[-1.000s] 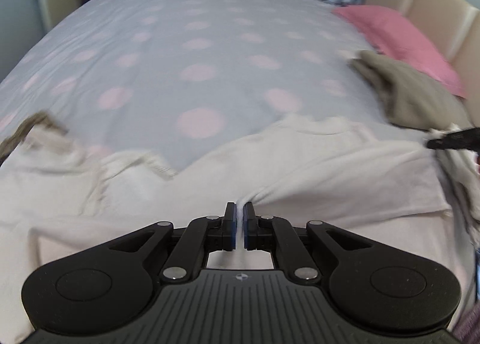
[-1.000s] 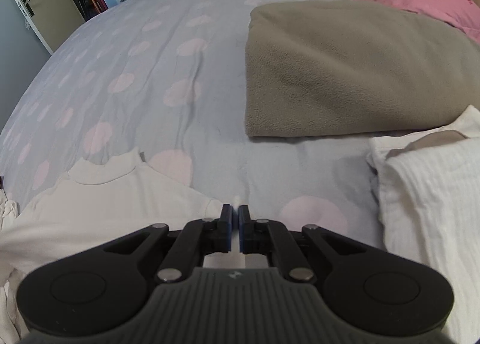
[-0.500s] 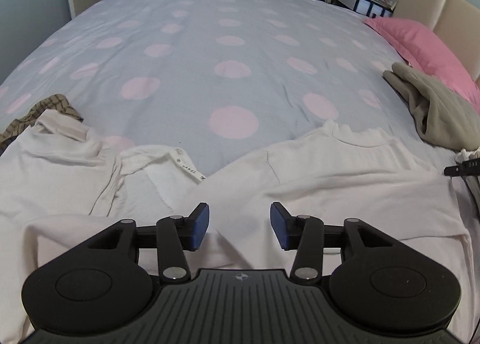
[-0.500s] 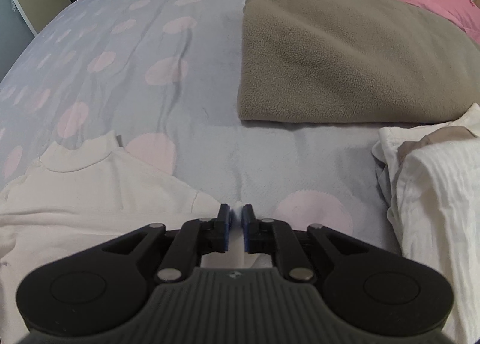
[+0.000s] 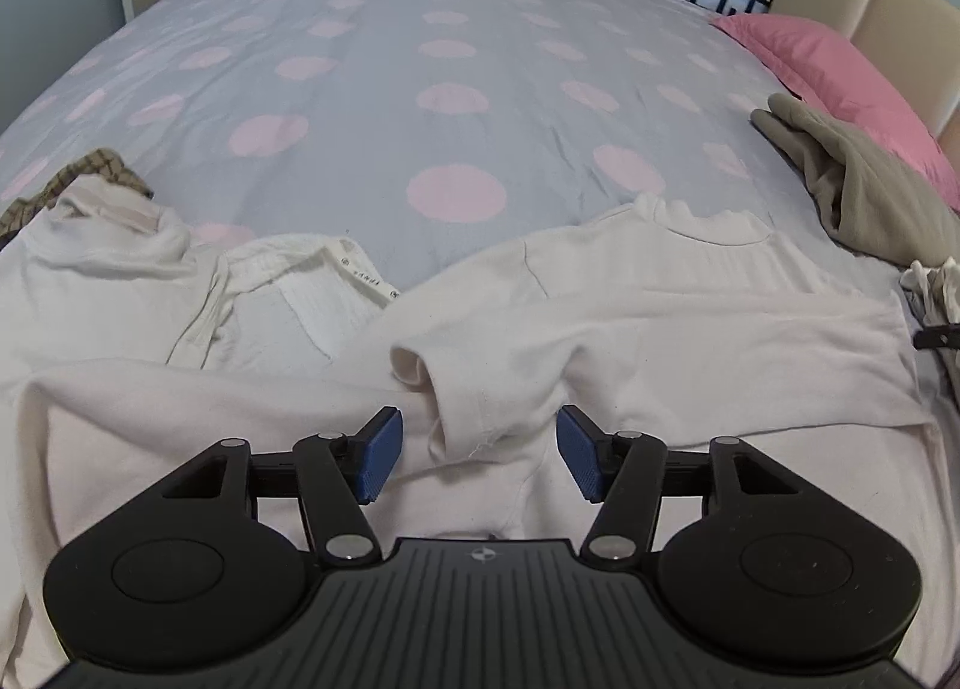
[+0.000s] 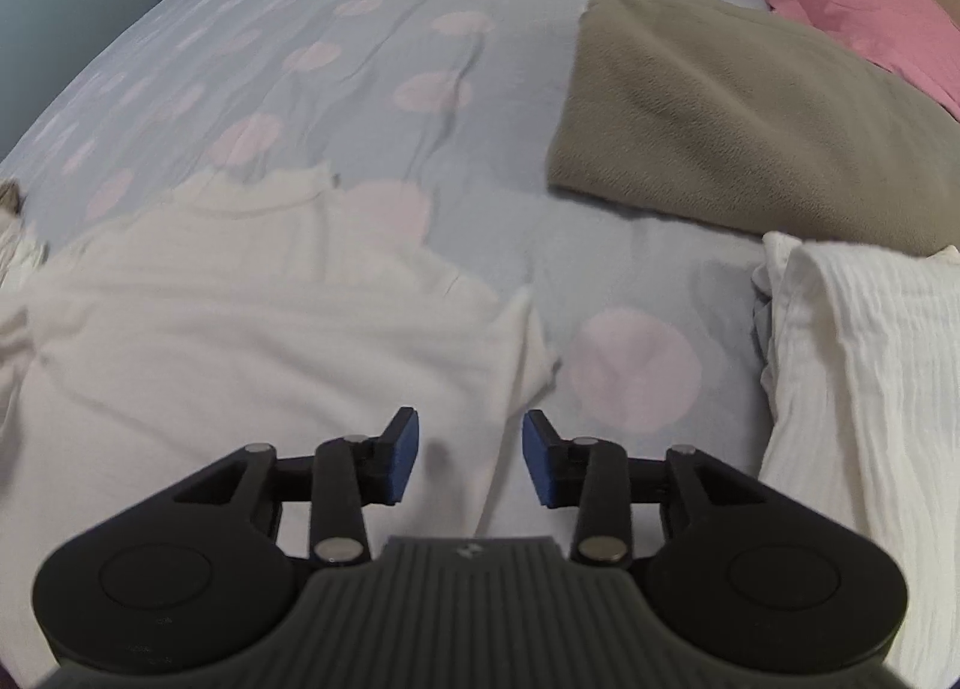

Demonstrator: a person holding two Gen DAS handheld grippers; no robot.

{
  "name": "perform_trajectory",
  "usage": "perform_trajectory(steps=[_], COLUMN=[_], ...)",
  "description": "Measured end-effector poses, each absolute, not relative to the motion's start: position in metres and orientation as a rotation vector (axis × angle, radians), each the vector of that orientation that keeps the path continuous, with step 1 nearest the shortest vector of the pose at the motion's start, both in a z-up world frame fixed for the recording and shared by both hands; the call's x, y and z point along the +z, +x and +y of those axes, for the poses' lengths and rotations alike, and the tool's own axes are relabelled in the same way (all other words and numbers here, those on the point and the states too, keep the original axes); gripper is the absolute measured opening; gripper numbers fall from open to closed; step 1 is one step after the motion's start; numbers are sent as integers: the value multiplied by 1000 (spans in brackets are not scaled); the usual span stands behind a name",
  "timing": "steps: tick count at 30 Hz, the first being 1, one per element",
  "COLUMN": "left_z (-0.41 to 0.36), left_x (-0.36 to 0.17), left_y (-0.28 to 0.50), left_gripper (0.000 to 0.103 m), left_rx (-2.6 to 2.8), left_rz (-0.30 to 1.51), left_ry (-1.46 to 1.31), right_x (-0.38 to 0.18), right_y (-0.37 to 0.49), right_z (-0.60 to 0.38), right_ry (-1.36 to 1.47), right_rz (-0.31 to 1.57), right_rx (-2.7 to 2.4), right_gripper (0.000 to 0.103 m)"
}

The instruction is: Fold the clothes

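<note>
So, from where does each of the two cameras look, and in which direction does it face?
Left wrist: sits on the left claw, faces across the bed toward the far wall; its open blue pads frame a bunched sleeve of the white turtleneck.
Right wrist: sits on the right claw, faces the same way, over the turtleneck's right edge; open pads show.
Shared: the turtleneck, taupe fleece, pink pillow.

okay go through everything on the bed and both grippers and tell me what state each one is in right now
left gripper: open, over a sleeve.
right gripper: open, holding nothing.
cream turtleneck: spread flat, one sleeve laid across it.
ribbed white top: crumpled, unfolded.
taupe fleece: folded.
white crinkled cloth: folded.
pink pillow: lying by the headboard.
</note>
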State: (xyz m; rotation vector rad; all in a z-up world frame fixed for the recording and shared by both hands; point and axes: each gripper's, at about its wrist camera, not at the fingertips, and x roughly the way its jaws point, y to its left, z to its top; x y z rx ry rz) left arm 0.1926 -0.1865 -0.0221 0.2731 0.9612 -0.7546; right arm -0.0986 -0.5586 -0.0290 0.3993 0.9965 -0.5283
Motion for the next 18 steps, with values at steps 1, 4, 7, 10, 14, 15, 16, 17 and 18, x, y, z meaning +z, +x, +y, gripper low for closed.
perform_trajectory(steps=[1,4,7,10,14,15,16,17,18], left_z=[-188,-191,-192,-195,-198,-198,-199,-198,-198], left_x=[-22,-22,-19,-16,-10,-9,-7,-3,2], left_y=[192,193,192,191,188,187,185,184,183], left_gripper=[43,23,13,10,5,5,4,3,3], left_rx=[-758,-772,-774,-775,-777,-778,-780,-783,-787], left_rz=[954,956,951,946,940,937,929,917,903], left_ry=[283,284,279,277,276,278,279,275,267], right_x=[-30,-34,-38,-40,-43,-44,-45,-46,-44], right_y=[-103,-114,-121,-119,-111,-110,-109,-109,-112], right_z=[-553,-534,-514,-502,-490,-491,-491,-492,-495], right_ry=[391,348,272,211,146,134,121,109,118], right_rz=[1004,1032,1058,1071,1099,1118,1138,1157,1157], right_rx=[-512,-468,-432,-402,-383,-397,-412,-427,-450], right_gripper=[42,42,43,43,40,37,16,9,9])
